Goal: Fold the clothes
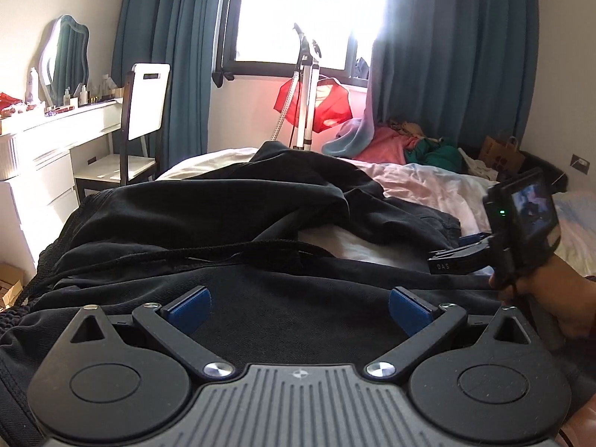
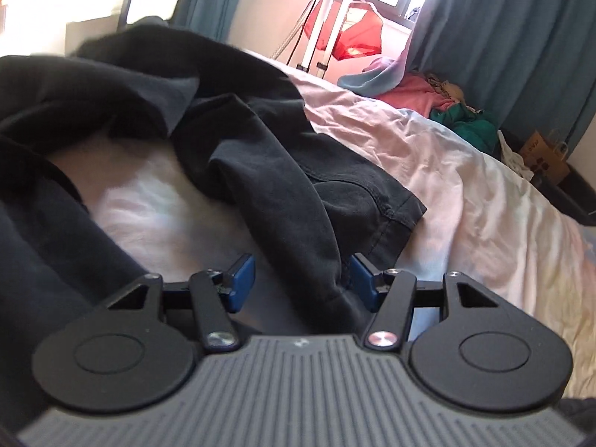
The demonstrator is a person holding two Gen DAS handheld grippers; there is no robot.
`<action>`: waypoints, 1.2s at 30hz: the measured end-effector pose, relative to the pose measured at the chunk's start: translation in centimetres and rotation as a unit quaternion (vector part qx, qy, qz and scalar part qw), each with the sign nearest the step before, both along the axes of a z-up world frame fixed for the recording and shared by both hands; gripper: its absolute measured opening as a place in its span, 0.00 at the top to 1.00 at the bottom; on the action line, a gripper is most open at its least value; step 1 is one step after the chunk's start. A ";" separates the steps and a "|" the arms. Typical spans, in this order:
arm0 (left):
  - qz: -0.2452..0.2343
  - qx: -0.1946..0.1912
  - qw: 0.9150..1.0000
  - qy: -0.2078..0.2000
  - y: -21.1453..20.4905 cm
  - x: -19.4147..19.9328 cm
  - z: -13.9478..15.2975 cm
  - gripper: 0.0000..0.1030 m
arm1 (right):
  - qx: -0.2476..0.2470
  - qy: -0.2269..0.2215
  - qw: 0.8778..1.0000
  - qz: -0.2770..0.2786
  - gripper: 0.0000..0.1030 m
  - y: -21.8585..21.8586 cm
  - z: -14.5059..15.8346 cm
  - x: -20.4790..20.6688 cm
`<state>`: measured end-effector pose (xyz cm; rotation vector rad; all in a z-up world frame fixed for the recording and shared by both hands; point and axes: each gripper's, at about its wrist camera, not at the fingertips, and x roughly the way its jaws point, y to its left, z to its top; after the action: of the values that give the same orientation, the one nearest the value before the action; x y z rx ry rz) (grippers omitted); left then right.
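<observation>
between the jaws of the left gripper (image 1: 300,307), which stand wide apart, lies flat black cloth of the black garment (image 1: 231,216), not pinched by either blue pad. the garment spreads forward and to the left of those jaws, rumpled over the bed (image 1: 421,186), with a drawstring or corded edge crossing just ahead of them. to the right of the left jaws, the right hand (image 1: 551,290) holds the right gripper (image 2: 302,279) low over the garment's edge.

in the right wrist view the right jaws are partly open, and a thick fold of the black garment runs down between them; the fold touches the right pad, while the left pad stands clear of it, so it is not clamped. ahead and to the right of these jaws a hemmed end of the garment rests on the pale pink sheet. far beyond both pairs of jaws a pile of coloured clothes (image 2: 439,100) sits at the bed's far edge, under teal curtains (image 1: 447,56).
</observation>
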<state>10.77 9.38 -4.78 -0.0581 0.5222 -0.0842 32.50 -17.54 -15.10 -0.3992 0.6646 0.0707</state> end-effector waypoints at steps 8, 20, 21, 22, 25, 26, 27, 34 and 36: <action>-0.011 -0.009 1.000 0.012 -0.2 1.2 -1.2 0.00 | -0.114 -0.017 0.991 -0.069 0.87 0.1 -2.0 3.7; -0.028 0.004 1.000 0.008 -1.9 0.3 -1.0 0.00 | -0.241 -0.111 0.952 -0.155 0.88 -13.9 7.3 2.7; -0.030 0.002 1.000 0.009 -2.0 0.3 -1.1 0.00 | -0.255 -0.114 0.946 -0.164 0.88 -15.6 8.1 2.8; -0.032 -0.001 0.999 0.011 -2.2 0.3 -1.2 0.00 | -0.275 -0.117 0.940 -0.165 0.88 -17.0 8.4 2.9; -0.040 -0.005 0.999 0.018 -2.7 0.4 -1.4 0.00 | -0.339 -0.116 0.920 -0.159 0.88 -20.6 8.3 2.9; -0.041 -0.002 0.999 0.020 -2.9 0.5 -1.5 0.00 | -0.361 -0.110 0.914 -0.151 0.88 -21.4 7.6 2.8; -0.041 0.002 0.999 0.022 -3.1 0.5 -1.6 0.00 | -0.383 -0.103 0.907 -0.143 0.88 -22.1 6.9 2.7; -0.037 0.007 0.999 0.032 -3.9 1.3 -2.2 0.00 | -0.269 -0.040 0.947 -0.170 0.87 -25.9 0.4 -1.2; -0.039 0.001 0.999 0.035 -4.1 1.5 -2.3 0.00 | -0.182 -0.035 0.962 -0.202 0.87 -26.7 -0.1 -3.3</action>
<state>12.24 5.30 -7.12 -0.0393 0.5946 -0.1577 29.23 -44.21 -15.21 -0.6082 0.6785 -0.4579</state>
